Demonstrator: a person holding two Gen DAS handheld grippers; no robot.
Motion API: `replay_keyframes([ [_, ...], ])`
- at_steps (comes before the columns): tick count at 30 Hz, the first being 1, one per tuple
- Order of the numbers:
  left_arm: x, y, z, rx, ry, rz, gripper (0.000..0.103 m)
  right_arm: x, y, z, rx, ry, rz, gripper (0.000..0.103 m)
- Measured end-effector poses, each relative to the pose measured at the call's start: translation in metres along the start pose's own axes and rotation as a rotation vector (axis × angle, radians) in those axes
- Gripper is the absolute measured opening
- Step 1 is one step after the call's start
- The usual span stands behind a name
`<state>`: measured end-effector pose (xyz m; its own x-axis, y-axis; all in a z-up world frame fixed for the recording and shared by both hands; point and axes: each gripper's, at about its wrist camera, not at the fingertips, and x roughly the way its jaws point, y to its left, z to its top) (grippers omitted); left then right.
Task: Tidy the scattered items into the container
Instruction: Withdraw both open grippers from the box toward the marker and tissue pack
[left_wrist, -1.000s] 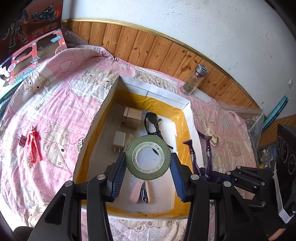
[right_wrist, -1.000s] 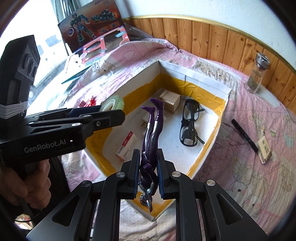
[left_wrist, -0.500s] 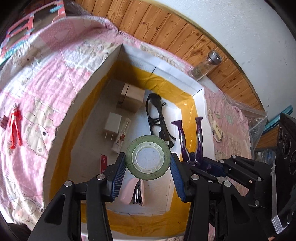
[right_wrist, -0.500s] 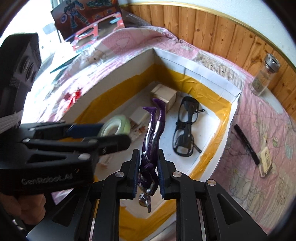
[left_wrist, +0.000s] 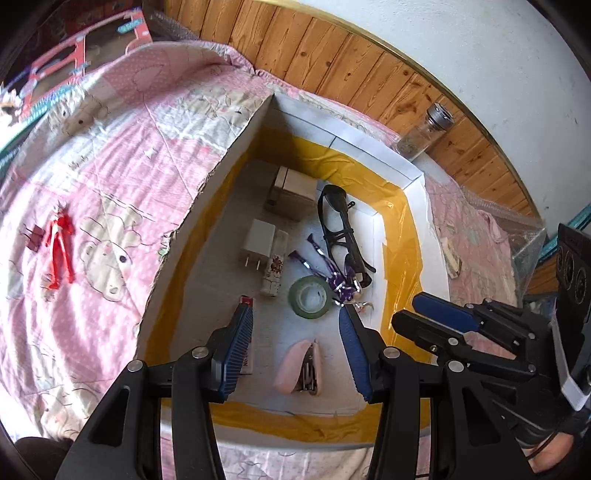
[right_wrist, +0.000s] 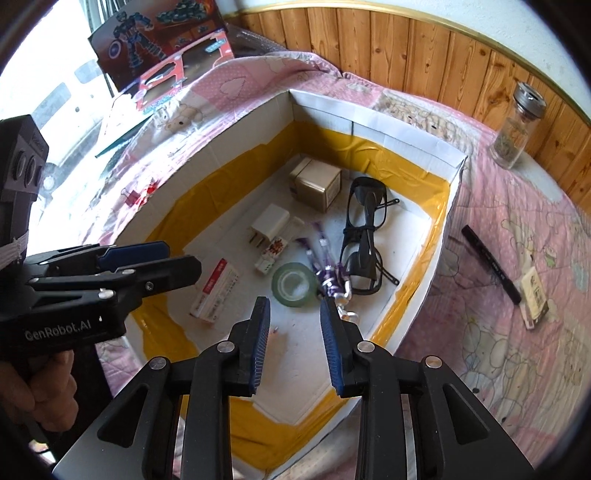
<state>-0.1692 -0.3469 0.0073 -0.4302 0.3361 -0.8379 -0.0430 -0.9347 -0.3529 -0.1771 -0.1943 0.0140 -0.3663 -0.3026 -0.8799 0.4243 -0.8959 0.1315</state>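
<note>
Lying released: tape roll (left_wrist: 308, 297), purple figure (left_wrist: 341, 284).

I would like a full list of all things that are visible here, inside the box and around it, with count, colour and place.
box: 1, white with yellow tape, on the pink blanket
tape roll: 1, green, box floor
purple figure: 1, beside the tape roll, in box
glasses: 1, black, in box, right side
charger: 1, white, in box
small carton: 1, beige, far end of box
red-and-white packet: 1, in box, left
stapler: 1, pink, near end of box
red figure: 1, on blanket, left of box
jar: 1, clear, by the wooden wall
pen: 1, black, on blanket, right of box
toy package: 1, red and black, far left
left gripper: open, above box
right gripper: open, above box
</note>
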Motion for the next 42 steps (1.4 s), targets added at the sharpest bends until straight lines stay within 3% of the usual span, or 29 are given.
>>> replay_keyframes([
  [13,-0.035,-0.032,-0.029,0.076,-0.025,-0.008,0.05,-0.037,0.004,-0.039,0.078,-0.056,0.095,0.031],
  [24,-0.046,-0.107,-0.044,0.181,0.0,-0.074,0.05,-0.075,-0.037,-0.086,0.166,-0.116,0.105,0.031],
  [31,-0.023,-0.156,-0.046,0.219,0.052,-0.1,0.053,-0.089,-0.082,-0.111,0.215,-0.134,0.07,0.031],
  [42,0.047,-0.232,0.001,0.227,0.099,-0.129,0.056,-0.09,-0.185,-0.12,0.266,-0.138,-0.037,0.031],
])
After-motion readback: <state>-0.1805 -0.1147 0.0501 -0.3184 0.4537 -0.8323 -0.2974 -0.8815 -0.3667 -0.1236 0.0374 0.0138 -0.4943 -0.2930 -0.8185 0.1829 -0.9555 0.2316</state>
